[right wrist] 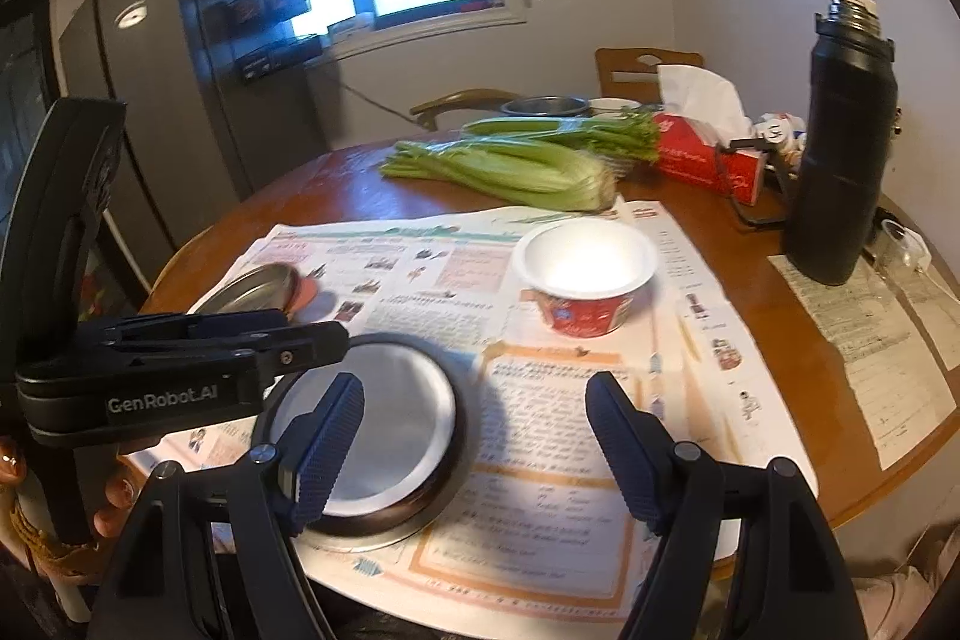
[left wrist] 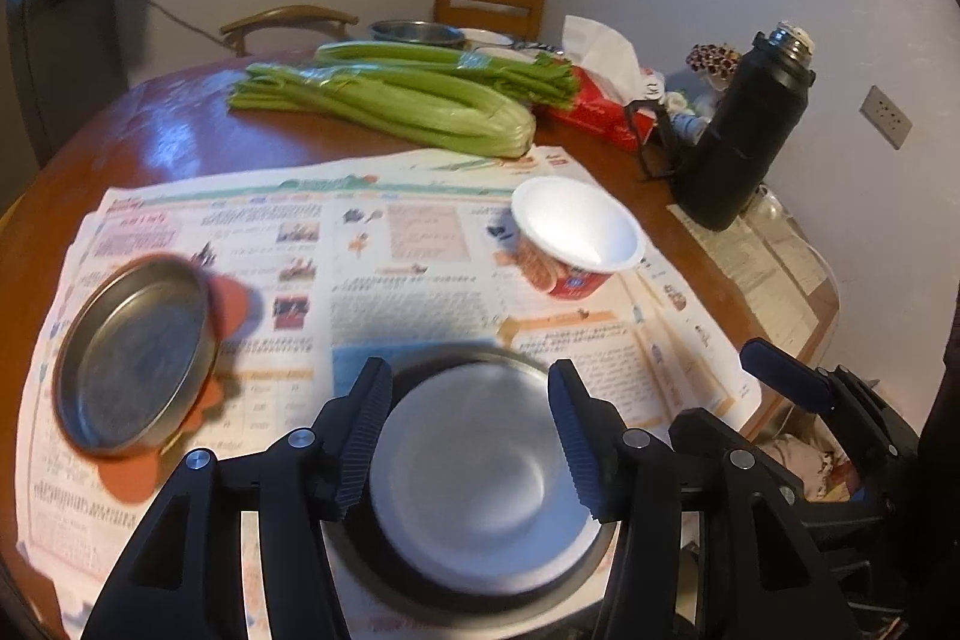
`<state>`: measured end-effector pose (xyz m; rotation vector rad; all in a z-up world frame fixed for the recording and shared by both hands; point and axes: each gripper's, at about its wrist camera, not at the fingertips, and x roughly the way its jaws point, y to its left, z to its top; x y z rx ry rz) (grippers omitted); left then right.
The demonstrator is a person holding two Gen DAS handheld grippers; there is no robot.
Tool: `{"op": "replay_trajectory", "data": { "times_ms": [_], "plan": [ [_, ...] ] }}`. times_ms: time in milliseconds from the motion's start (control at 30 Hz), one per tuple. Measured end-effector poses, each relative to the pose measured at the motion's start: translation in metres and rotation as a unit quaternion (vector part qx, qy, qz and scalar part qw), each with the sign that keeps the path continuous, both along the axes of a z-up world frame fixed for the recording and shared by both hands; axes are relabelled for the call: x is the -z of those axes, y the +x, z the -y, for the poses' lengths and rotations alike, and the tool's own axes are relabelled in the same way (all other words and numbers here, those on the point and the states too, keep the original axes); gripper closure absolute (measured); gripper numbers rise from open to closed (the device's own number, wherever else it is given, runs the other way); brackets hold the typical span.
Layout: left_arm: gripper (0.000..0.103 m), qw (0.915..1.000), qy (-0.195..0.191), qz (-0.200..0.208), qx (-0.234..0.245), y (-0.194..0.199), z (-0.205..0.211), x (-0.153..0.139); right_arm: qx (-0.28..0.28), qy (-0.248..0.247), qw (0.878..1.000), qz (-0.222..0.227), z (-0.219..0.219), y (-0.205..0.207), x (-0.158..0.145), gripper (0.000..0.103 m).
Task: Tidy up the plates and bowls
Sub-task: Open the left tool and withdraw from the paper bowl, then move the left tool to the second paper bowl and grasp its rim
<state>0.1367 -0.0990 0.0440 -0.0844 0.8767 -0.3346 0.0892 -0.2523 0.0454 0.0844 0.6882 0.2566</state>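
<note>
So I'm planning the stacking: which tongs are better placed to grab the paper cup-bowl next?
Right tongs: open, empty, with the paper bowl just ahead. Left tongs straddle the steel plate.

The left gripper (left wrist: pixel 468 436) is held low with its jaws spread wide apart, the two ribbed pads facing each other with nothing clamped between them. In the right wrist view its black body reaches in from the left side, and bare fingers (right wrist: pixel 114 505) of the person's hand show wrapped around its handle below. The right gripper (right wrist: pixel 474 445) is likewise spread wide and holds nothing, its blue ribbed fingers (right wrist: pixel 327 451) pointing forward and slightly down.
</note>
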Motion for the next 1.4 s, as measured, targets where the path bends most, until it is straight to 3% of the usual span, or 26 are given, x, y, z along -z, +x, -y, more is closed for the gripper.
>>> {"op": "replay_trajectory", "data": {
  "times_ms": [333, 833, 1400],
  "plan": [
    [0.047, 0.9993, 0.005, 0.009, 0.036, 0.043, 0.022, -0.004, 0.052, 0.002, 0.999, -0.013, 0.027, 0.041, 0.000, 0.026],
    [0.047, 0.9986, -0.003, 0.009, 0.051, 0.089, 0.040, -0.012, 0.071, 0.005, 0.997, -0.015, 0.042, 0.076, -0.010, 0.026],
    [0.047, 0.9974, -0.005, -0.039, 0.060, 0.128, 0.051, 0.027, 0.082, -0.006, 0.992, -0.097, 0.058, 0.141, 0.045, 0.026]
  ]
}}
